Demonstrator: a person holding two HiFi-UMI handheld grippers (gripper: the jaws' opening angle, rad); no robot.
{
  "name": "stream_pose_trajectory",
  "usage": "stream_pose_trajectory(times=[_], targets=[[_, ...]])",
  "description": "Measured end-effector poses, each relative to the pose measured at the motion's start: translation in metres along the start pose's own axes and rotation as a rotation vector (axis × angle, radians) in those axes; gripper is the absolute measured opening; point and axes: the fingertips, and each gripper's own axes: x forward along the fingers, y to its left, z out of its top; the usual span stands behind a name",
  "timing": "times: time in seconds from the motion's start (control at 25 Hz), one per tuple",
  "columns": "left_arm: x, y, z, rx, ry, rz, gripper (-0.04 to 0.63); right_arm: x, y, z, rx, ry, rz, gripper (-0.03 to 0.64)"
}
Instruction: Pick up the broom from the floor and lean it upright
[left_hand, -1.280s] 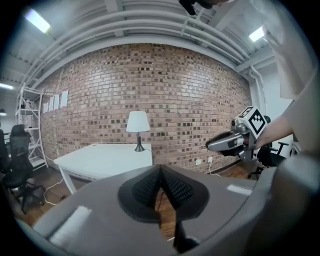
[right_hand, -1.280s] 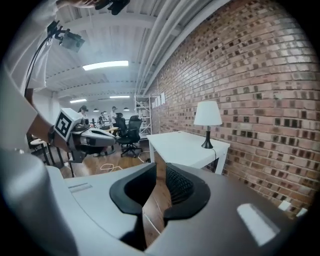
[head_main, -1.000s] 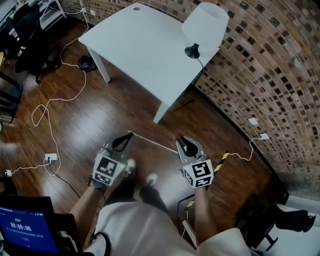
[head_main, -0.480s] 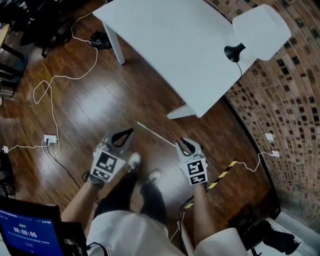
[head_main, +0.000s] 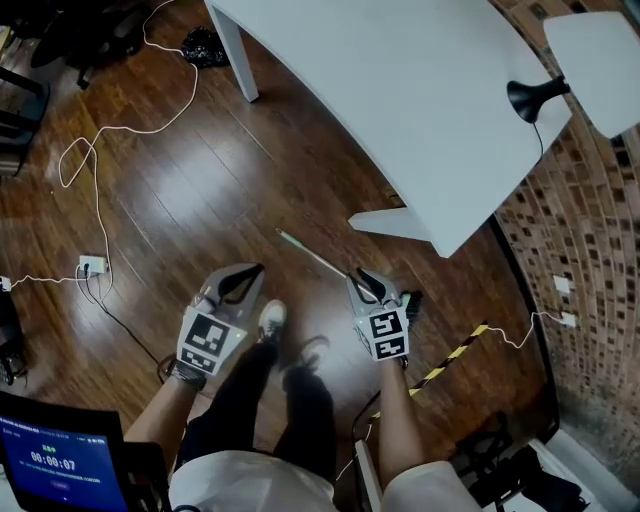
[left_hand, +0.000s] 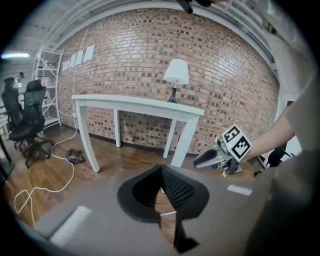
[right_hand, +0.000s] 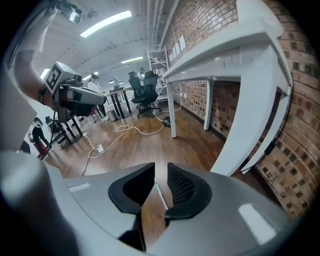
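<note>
Wooden floor (head_main: 200, 200) carries the broom handle (head_main: 315, 257). Right tongs (head_main: 362, 276), narrowly apart and just opening, frame it without gripping. Left tongs (head_main: 258, 270) hover, tips together, empty.

the dark wooden floor (head_main: 200, 200) is carrying a white table (head_main: 400, 90), with a lamp (head_main: 530, 95) standing on its top. a broom (head_main: 315, 256) is lying flat on the boards beside the table's near leg. a white cable (head_main: 97, 190) is looping across to a socket block (head_main: 90, 265), and a yellow-and-black striped bar (head_main: 452, 357) is lying near the wall.
</note>
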Motion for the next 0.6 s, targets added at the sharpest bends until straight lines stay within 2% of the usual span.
stream_pose_trajectory(times=[0.32, 0.44, 0.6], targets=[[0.058, 0.025, -0.103, -0.030, 0.062, 0.015, 0.000, 0.114, -0.012, -0.109, -0.043, 0.154, 0.071, 0.094], [0.080, 0.037, -0.146, -0.023, 0.074, 0.028, 0.000, 0.162, -0.013, -0.147, -0.046, 0.183, 0.081, 0.097], [0.099, 0.027, -0.206, -0.059, 0.097, 0.021, 0.000, 0.198, -0.003, -0.197, -0.038, 0.210, 0.087, 0.097]])
